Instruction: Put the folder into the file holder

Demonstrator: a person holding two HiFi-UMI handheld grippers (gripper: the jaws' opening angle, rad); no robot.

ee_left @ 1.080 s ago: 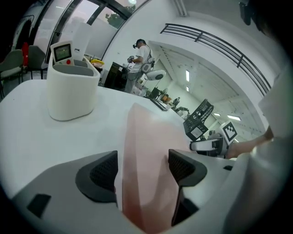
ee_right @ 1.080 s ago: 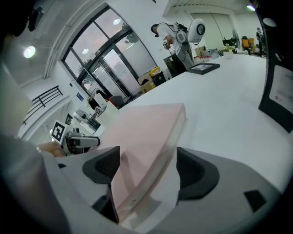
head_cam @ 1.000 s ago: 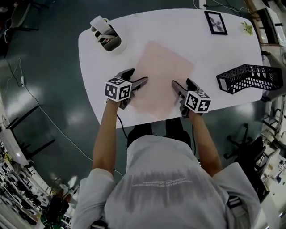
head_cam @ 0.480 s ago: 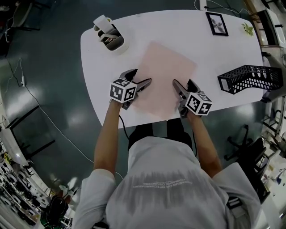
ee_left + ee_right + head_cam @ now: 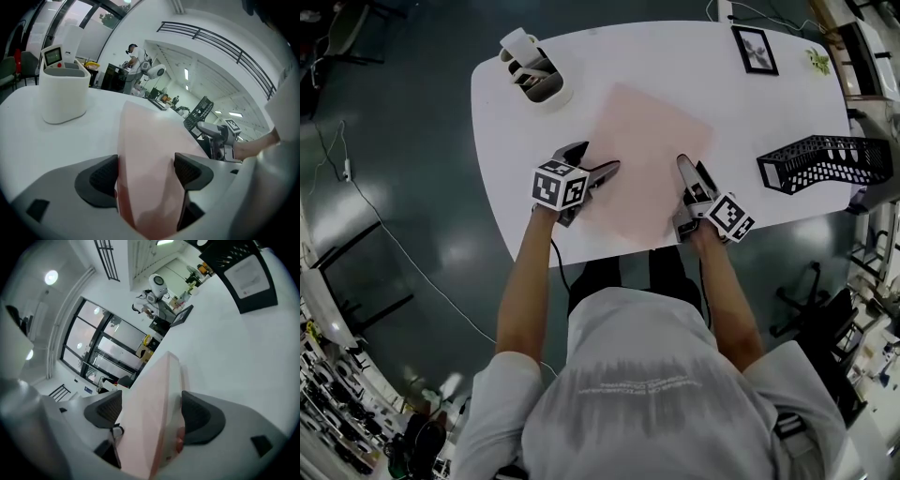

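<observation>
The pink folder (image 5: 652,155) lies flat on the white table (image 5: 525,159). My left gripper (image 5: 598,159) straddles its near left edge; its jaws have just been opening and stand wide, with the folder (image 5: 150,140) between them, unpinched. My right gripper (image 5: 684,171) is rolled on its side at the near right edge. In the right gripper view the folder (image 5: 154,390) runs edge-on between the spread jaws and one pad face is bare. The black mesh file holder (image 5: 825,164) lies at the table's right end, apart from both grippers.
A white pen holder (image 5: 534,75) stands at the far left of the table. A black picture frame (image 5: 753,47) and a small plant (image 5: 817,58) are at the far right. The near table edge runs just below both grippers. From the left gripper view, the mesh holder (image 5: 199,110) shows beyond my right gripper (image 5: 220,138).
My right gripper has rolled onto its side and risen a little; its marker cube now faces right. The left gripper has stayed in place at the folder's edge.
</observation>
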